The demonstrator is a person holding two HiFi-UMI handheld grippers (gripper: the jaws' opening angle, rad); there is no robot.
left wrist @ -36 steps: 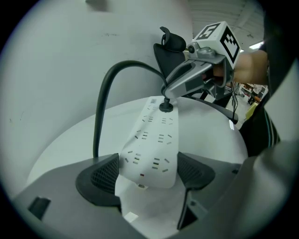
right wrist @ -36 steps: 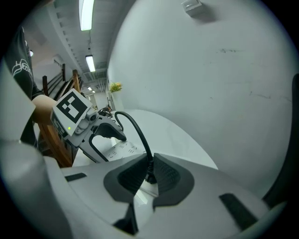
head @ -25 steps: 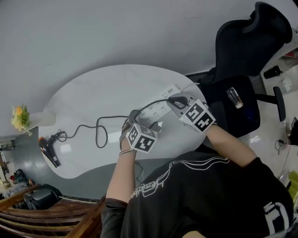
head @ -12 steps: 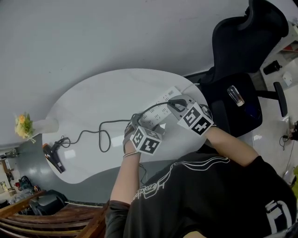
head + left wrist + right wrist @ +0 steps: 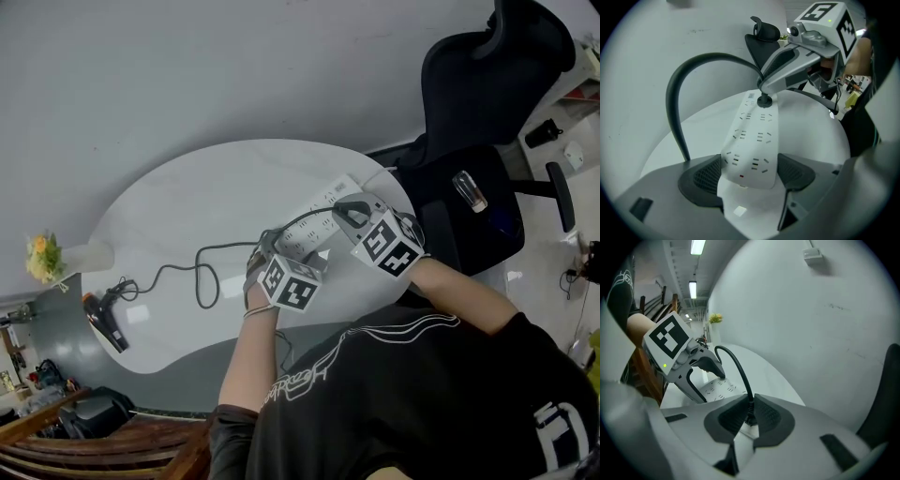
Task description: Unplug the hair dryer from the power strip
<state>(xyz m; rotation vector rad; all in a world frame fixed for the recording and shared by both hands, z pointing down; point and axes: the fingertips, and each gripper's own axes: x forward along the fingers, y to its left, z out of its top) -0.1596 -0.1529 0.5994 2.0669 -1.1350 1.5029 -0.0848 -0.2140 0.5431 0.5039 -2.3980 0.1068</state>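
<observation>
Two jaws, two jobs. My left gripper (image 5: 750,173) has its pads pressed on the two long sides of the power strip (image 5: 752,140), at the end of it that is near me. My right gripper (image 5: 749,416) is closed on the black plug (image 5: 764,100), low down where the cord (image 5: 679,93) comes out of it. The strip lies flat on the white desk (image 5: 187,187), near the desk's right edge, by the black chair (image 5: 469,103). Its long way runs from my left jaws out to my right jaws, so the plug sits at the far end, well apart from where my left pads hold. The plug stands up out of the strip's top face. I think that is what counts most: the pull should go up and away from that face, not along the strip. My right gripper is the one on the plug, so it should do the pulling. My left one should only keep the strip down on the desk. The cord bends up in a big loop and then runs across the desk to the hair dryer (image 5: 103,319), which lies far off at the desk's left end. If I pull at a slant, the strip may lift or twist.
</observation>
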